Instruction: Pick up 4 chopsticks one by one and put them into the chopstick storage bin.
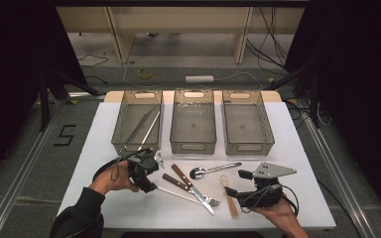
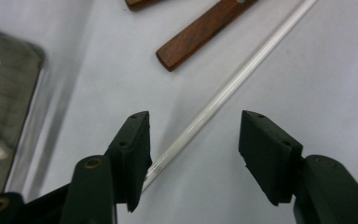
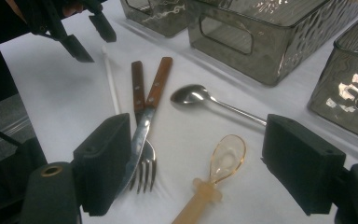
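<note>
The table (image 1: 104, 148) carries three grey bins along its far side; the leftmost bin (image 1: 120, 130) serves as the landmark here. On the near side of that bin, beside its front right corner, the left tongs (image 1: 151, 173) hang over the cloth, pointed down at a thin white chopstick (image 2: 223, 91). The chopstick lies flat on the table, its long axis slanting from near that bin's front away toward the knife (image 3: 140, 135) and fork (image 3: 144, 161) farther from it. In the left gripper view its near end runs up between the two black pads, close against the left one, with a clear gap to the right pad. The left tongs stand partly open, gripping nothing yet. The right tongs (image 3: 205, 172) sit far from the bin, wide open and empty, above a translucent amber spoon (image 3: 216, 175). The left hand is plainly nearer the chopstick.
</note>
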Motion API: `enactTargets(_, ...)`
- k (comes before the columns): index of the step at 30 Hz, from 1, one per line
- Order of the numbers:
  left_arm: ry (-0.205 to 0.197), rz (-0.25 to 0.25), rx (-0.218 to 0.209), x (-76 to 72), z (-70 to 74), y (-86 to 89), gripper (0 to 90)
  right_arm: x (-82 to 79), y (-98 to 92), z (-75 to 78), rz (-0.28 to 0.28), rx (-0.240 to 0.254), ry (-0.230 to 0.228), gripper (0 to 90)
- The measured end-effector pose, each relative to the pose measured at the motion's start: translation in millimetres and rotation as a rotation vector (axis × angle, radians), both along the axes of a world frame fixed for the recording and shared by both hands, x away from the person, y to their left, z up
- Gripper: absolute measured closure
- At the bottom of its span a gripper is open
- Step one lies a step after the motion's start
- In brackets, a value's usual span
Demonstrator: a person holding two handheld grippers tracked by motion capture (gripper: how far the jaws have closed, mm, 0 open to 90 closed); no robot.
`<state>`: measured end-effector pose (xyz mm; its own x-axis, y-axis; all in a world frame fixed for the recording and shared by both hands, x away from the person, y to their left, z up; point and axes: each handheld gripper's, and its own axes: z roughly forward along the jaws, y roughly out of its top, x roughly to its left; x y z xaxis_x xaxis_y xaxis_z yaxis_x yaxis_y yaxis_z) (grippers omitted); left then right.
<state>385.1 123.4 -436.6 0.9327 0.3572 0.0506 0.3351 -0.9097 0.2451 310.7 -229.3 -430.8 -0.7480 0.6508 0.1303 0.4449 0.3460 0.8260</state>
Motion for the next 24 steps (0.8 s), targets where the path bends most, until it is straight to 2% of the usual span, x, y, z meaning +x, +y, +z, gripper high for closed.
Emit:
enactTargets(10,0.008,-0.056,0.026,0.1,-10.2,-4.9,53.4,0.2,0.7,-0.4,0.004,-0.002,0.0,25.0)
enactTargets(15,0.013,-0.091,0.064,2.7,-16.7,-5.9,58.3,0.3,0.8,-0.5,0.004,-0.002,-0.002,25.0)
enactTargets(18,0.015,-0.115,0.073,3.1,-18.6,-6.9,61.6,0.6,0.9,-0.6,0.006,-0.002,-0.001,25.0)
enactTargets(24,0.015,-0.129,0.075,3.6,-20.0,-8.5,65.1,0.7,1.5,-1.0,0.008,-0.003,0.001,25.0)
